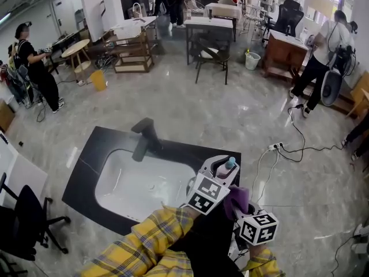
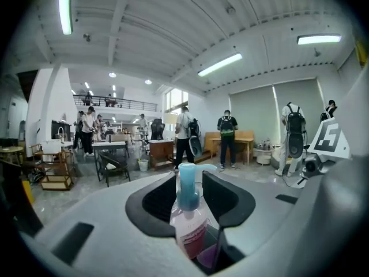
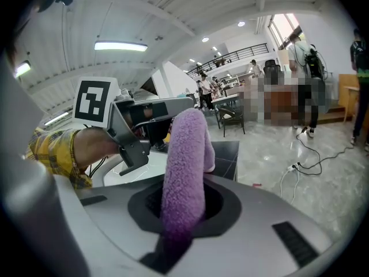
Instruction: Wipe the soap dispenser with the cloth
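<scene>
The soap dispenser [image 1: 226, 167], a clear pink bottle with a blue pump, is at the right end of the black counter [image 1: 86, 166]. My left gripper [image 1: 219, 175] is shut on it. In the left gripper view the soap dispenser [image 2: 189, 224] stands upright between the two dark jaws of my left gripper [image 2: 196, 205], its pump poking above them. My right gripper [image 1: 236, 208] sits just to the right, shut on a fluffy purple cloth [image 1: 239, 196]. In the right gripper view the cloth [image 3: 185, 154] rises in a thick roll out of my right gripper [image 3: 184, 205].
A white sink [image 1: 144, 186] with a black faucet [image 1: 145, 136] is set in the counter. A black office chair [image 1: 26, 218] stands at the left. Cables and a power strip [image 1: 275, 147] lie on the floor to the right. People, tables and chairs fill the far room.
</scene>
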The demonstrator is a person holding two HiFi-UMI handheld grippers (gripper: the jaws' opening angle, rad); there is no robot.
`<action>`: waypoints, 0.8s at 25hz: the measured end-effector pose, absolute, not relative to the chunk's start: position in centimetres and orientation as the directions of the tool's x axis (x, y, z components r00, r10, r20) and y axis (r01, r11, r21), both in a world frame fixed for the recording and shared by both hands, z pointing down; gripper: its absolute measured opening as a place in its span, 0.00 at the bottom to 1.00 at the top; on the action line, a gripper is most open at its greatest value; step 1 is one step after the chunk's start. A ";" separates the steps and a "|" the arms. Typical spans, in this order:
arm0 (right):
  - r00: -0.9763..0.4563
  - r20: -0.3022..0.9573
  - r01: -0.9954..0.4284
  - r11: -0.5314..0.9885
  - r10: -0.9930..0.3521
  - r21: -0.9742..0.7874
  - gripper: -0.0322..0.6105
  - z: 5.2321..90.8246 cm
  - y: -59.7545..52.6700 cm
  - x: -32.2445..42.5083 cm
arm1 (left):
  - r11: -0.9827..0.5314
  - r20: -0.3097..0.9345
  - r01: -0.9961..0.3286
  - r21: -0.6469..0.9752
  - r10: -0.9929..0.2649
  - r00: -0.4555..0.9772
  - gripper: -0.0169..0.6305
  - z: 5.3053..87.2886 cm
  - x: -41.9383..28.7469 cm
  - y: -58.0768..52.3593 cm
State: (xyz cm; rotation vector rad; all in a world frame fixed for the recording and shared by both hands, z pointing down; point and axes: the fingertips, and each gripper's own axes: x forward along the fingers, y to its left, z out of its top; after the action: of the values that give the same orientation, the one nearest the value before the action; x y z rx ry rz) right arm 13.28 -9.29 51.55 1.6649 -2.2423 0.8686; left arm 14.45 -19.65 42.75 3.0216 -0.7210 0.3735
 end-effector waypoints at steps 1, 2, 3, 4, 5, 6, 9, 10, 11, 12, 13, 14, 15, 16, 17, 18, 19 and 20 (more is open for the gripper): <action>-0.336 0.499 -0.926 0.184 -0.799 -0.329 0.11 51.5 -9.3 13.4 | -0.892 0.232 -0.449 -0.051 -0.448 0.864 0.20 42.6 14.6 -19.7; -0.336 0.499 -0.926 0.183 -0.799 -0.330 0.11 51.5 -9.3 13.5 | -0.891 0.231 -0.450 -0.053 -0.449 0.863 0.14 42.5 14.6 -19.7; -0.337 0.498 -0.926 0.184 -0.799 -0.331 0.11 51.4 -9.3 13.6 | -0.892 0.230 -0.448 -0.051 -0.447 0.864 0.13 42.5 14.7 -19.7; -0.338 0.496 -0.925 0.185 -0.800 -0.331 0.11 51.4 -9.3 13.6 | -0.896 0.230 -0.443 -0.045 -0.440 0.868 0.13 42.5 14.6 -19.7; -0.338 0.495 -0.925 0.187 -0.801 -0.330 0.11 51.4 -9.4 13.7 | -0.901 0.228 -0.433 -0.038 -0.429 0.874 0.13 42.6 14.6 -19.6; -0.337 0.494 -0.926 0.187 -0.801 -0.328 0.11 51.5 -9.4 13.8 | -0.907 0.226 -0.419 -0.031 -0.415 0.881 0.13 42.7 14.6 -19.6; -0.336 0.491 -0.925 0.184 -0.804 -0.331 0.11 51.4 -9.4 14.0 | -0.934 0.226 -0.357 -0.014 -0.351 0.909 0.13 42.7 14.7 -19.3; -0.336 0.490 -0.925 0.184 -0.804 -0.332 0.11 51.4 -9.4 14.1 | -0.943 0.229 -0.332 -0.011 -0.326 0.917 0.13 42.7 14.7 -19.2; -0.336 0.490 -0.925 0.184 -0.804 -0.333 0.11 51.3 -9.4 14.2 | -0.952 0.231 -0.305 -0.009 -0.299 0.926 0.13 42.8 14.7 -19.1; -0.337 0.490 -0.925 0.184 -0.804 -0.333 0.11 51.3 -9.4 14.2 | -0.961 0.232 -0.277 -0.009 -0.272 0.934 0.13 42.8 14.6 -19.0; -0.338 0.489 -0.924 0.185 -0.804 -0.333 0.11 51.3 -9.4 14.3 | -0.968 0.231 -0.250 -0.007 -0.245 0.942 0.13 42.8 14.6 -18.9; -0.339 0.488 -0.924 0.186 -0.805 -0.334 0.11 51.3 -9.4 14.3 | -0.975 0.231 -0.224 -0.003 -0.218 0.948 0.13 42.9 14.6 -18.8; -0.339 0.486 -0.923 0.187 -0.806 -0.335 0.11 51.2 -9.4 14.3 | -0.980 0.230 -0.198 0.002 -0.192 0.954 0.13 42.9 14.5 -18.8; -0.339 0.484 -0.923 0.186 -0.807 -0.336 0.11 51.1 -9.4 14.3 | -0.985 0.230 -0.172 0.006 -0.166 0.959 0.13 42.9 14.5 -18.7; -0.338 0.483 -0.923 0.186 -0.808 -0.336 0.11 51.1 -9.4 14.3 | -0.989 0.230 -0.146 0.008 -0.140 0.963 0.13 42.9 14.4 -18.6; -0.337 0.482 -0.924 0.186 -0.809 -0.334 0.11 51.0 -9.3 14.4 | -0.993 0.229 -0.121 0.007 -0.116 0.967 0.13 42.8 14.4 -18.5; -0.336 0.481 -0.925 0.188 -0.810 -0.330 0.11 50.8 -9.3 14.4 | -0.995 0.228 -0.098 0.007 -0.094 0.969 0.13 42.8 14.4 -18.4; -0.335 0.479 -0.926 0.190 -0.811 -0.326 0.11 50.7 -9.2 14.4 | -0.997 0.225 -0.078 0.009 -0.074 0.971 0.13 42.8 14.3 -18.3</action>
State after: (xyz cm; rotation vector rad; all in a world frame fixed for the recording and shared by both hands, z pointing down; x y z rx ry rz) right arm 14.37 -9.22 50.70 1.6780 -2.2611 0.8498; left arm 14.29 -18.26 42.76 3.1013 -0.1197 0.3533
